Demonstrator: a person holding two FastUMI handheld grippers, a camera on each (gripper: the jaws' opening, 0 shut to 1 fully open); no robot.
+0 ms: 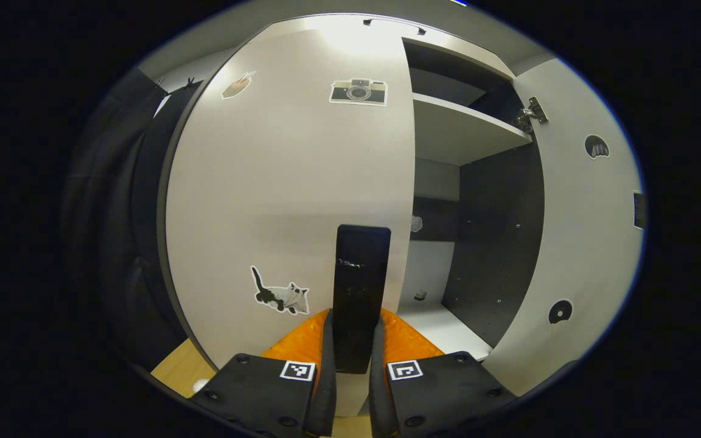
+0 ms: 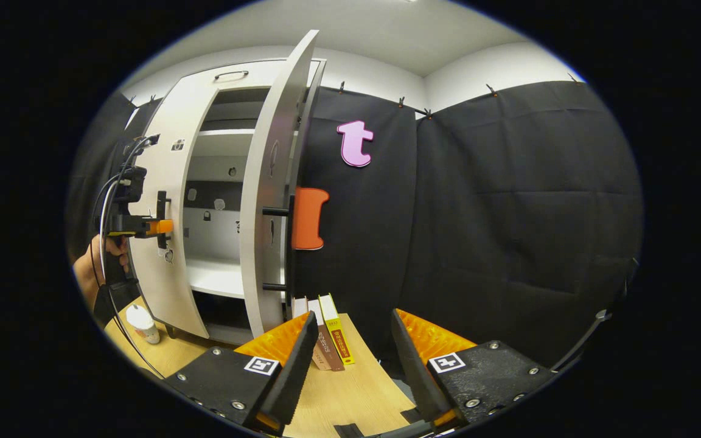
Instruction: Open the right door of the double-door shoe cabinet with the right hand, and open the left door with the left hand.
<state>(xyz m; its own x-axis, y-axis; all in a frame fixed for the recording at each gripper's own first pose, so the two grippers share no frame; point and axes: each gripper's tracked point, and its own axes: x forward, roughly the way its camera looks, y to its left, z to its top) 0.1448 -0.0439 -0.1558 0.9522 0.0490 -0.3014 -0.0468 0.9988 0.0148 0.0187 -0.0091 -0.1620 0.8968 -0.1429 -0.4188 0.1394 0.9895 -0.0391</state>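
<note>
Left gripper [image 1: 353,359] pinches the left door's [image 1: 289,194] vertical bar handle [image 1: 359,292], door shut beside the wide-open right door [image 2: 268,201]; right gripper [image 2: 350,340], approx. half open w/ nothing held, sits near; door likely rigid, light, hinge-swung, so pull via handle.

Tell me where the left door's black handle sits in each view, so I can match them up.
Left gripper view: the left door's handle stands upright at centre bottom, between the left gripper fingers, which are closed on it.
Right gripper view: the same handle is small at far left, on the left door, with the left gripper on it.
Shared landmark: the camera sticker high on the left door.
</note>
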